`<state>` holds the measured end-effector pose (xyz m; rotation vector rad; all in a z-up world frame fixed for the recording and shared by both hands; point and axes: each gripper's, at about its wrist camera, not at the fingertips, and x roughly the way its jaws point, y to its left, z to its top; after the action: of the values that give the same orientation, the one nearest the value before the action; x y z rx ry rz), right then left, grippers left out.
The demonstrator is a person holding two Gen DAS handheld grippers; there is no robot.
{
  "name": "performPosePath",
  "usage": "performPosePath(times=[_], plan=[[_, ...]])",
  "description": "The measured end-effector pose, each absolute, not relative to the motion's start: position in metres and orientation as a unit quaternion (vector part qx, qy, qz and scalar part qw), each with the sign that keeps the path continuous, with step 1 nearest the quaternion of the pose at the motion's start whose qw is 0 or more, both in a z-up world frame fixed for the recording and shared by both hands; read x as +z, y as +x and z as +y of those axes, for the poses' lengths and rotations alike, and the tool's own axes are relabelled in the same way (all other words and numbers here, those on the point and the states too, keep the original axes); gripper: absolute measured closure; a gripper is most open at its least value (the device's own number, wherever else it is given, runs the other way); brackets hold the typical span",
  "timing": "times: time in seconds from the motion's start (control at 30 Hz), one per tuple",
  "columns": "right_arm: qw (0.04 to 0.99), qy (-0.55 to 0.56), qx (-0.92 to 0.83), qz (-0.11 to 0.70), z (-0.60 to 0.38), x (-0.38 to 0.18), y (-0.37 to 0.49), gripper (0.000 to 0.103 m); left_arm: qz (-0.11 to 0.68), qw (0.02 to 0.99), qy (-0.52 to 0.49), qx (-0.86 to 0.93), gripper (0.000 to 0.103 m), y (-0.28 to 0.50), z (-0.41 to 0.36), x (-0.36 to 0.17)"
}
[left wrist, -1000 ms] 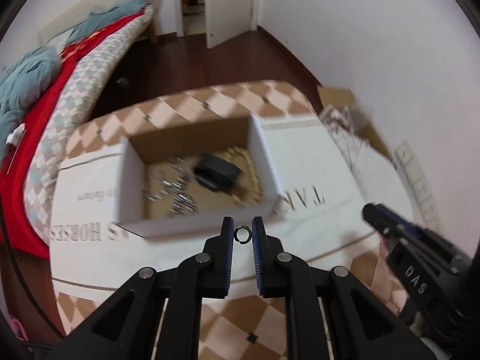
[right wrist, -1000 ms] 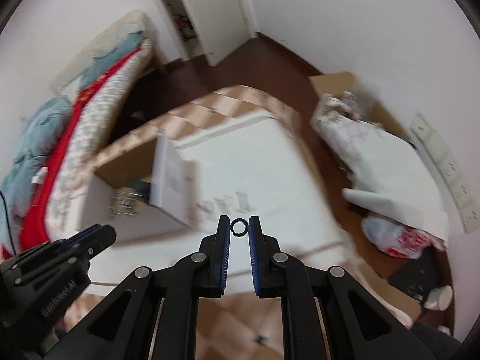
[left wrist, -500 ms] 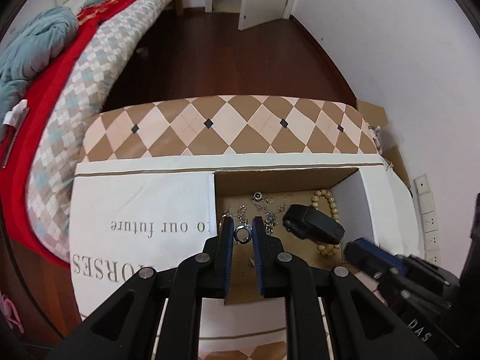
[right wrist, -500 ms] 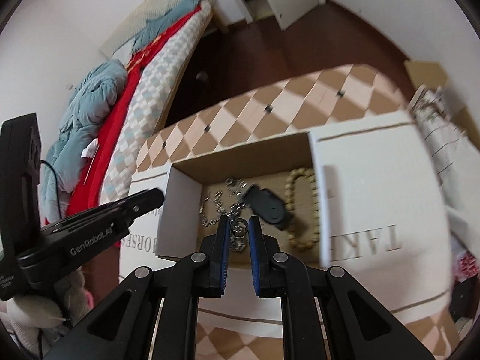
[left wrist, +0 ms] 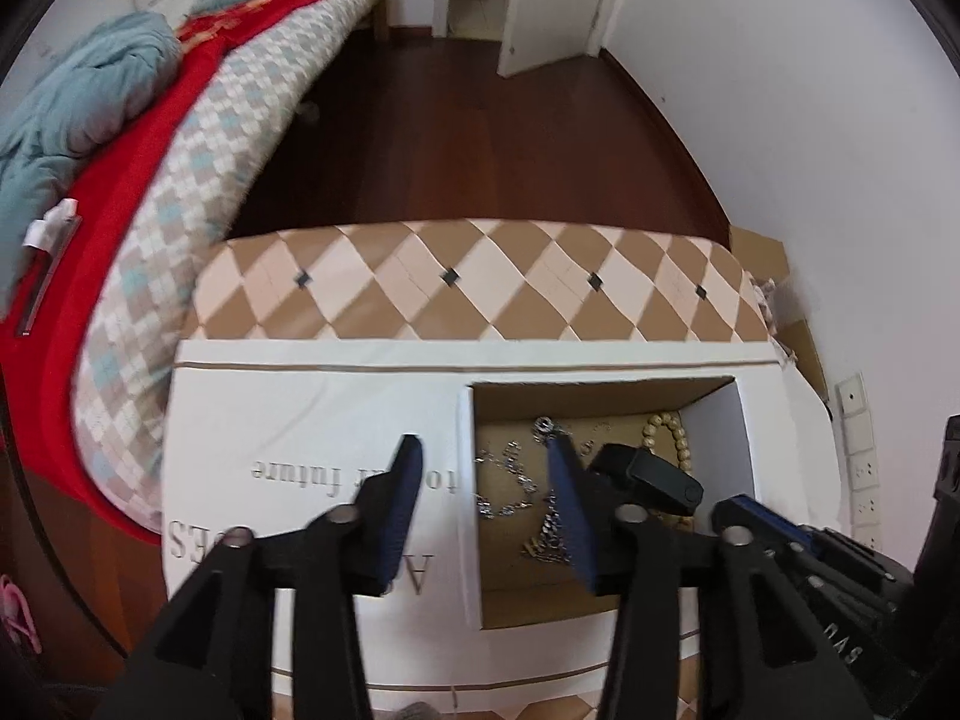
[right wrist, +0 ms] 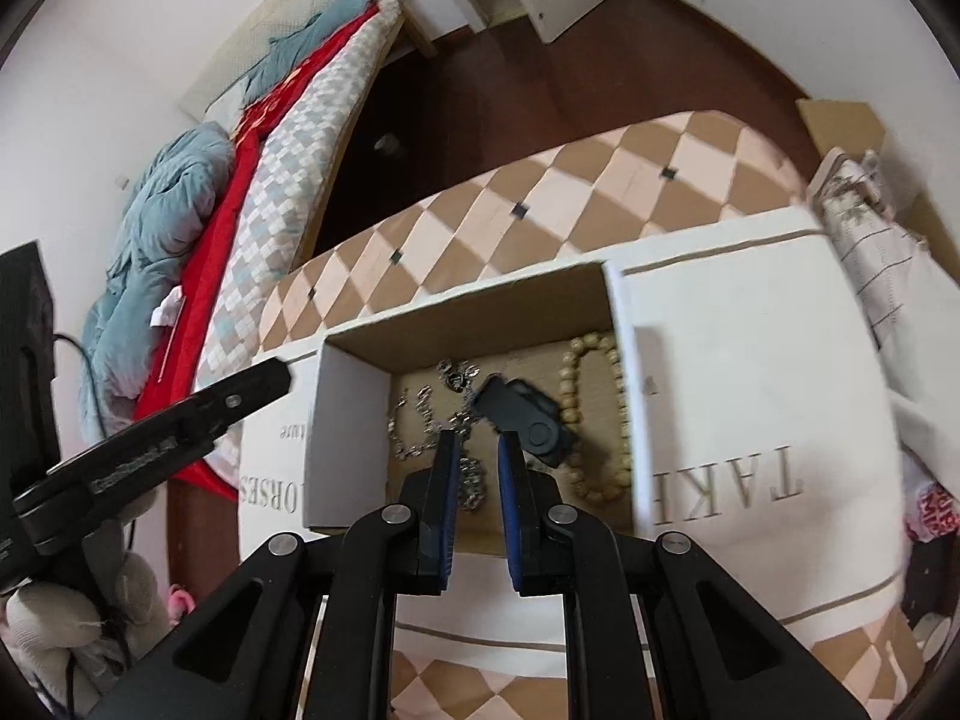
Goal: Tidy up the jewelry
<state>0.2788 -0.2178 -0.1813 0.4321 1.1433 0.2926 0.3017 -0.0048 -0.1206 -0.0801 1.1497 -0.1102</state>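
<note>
An open cardboard box (left wrist: pixel 465 480) (right wrist: pixel 348 414) sits on a white cloth on the table. Inside lie silver chains (left wrist: pixel 510 480) (right wrist: pixel 420 426), a wooden bead bracelet (left wrist: pixel 666 438) (right wrist: pixel 594 414) and a black clip-shaped object (left wrist: pixel 648 474) (right wrist: pixel 525 417). My left gripper (left wrist: pixel 483 456) is wide open and empty above the box's left wall. My right gripper (right wrist: pixel 477 447) is open with a small gap, empty, above the chains. The rings held earlier cannot be told apart among the chains.
A white cloth with printed letters (left wrist: pixel 288 420) (right wrist: pixel 750 396) covers the checkered table (left wrist: pixel 480 294). A bed with red and teal bedding (left wrist: pixel 120 138) stands to the left. Cardboard and a patterned cloth (right wrist: pixel 864 222) lie at the right by the wall.
Both grippers moved over the box and opened; the small rings they held between their fingertips are gone from the jaws. The left jaws opened wide, the right only slightly.
</note>
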Motion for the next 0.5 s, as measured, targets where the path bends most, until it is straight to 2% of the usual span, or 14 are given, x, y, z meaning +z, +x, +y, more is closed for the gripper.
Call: performPosePath(times=[0.03,0.1,0.17,0.23,0.27,0.3,0.33,0.43,0.5], plan=[[0.809,0.202,0.138,0.534,-0.220,-0.180,0.278,0.084,0.541,0.839,-0.037,-0.049,0.046,0.301,-0.003,-0.119],[0.811,0.200,0.132,0.533,-0.223,-0.176,0.278,0.080,0.529,0.847,-0.031,-0.036,0.040,0.294,0.001,-0.114],[0.820,0.177,0.119,0.531,-0.223,-0.170,0.276,0.068,0.522,0.852,-0.024,-0.024,0.030,0.289,0.003,-0.113],[0.832,0.140,0.099,0.527,-0.223,-0.164,0.273,0.045,0.514,0.858,-0.010,-0.006,0.018,0.283,0.006,-0.112],[0.838,0.122,0.089,0.524,-0.222,-0.162,0.270,0.041,0.512,0.859,-0.007,-0.001,0.015,0.280,0.008,-0.113],[0.846,0.094,0.074,0.520,-0.221,-0.159,0.267,0.031,0.512,0.859,0.000,0.006,0.011,0.276,0.009,-0.115],[0.850,0.071,0.061,0.519,-0.219,-0.158,0.264,0.021,0.513,0.859,0.004,0.010,0.009,0.274,0.010,-0.116],[0.848,0.036,0.043,0.527,-0.218,-0.161,0.260,0.002,0.518,0.855,0.019,0.024,0.009,0.263,0.010,-0.124],[0.847,0.024,0.035,0.531,-0.219,-0.163,0.256,0.001,0.520,0.854,0.022,0.027,0.008,0.255,0.009,-0.128]])
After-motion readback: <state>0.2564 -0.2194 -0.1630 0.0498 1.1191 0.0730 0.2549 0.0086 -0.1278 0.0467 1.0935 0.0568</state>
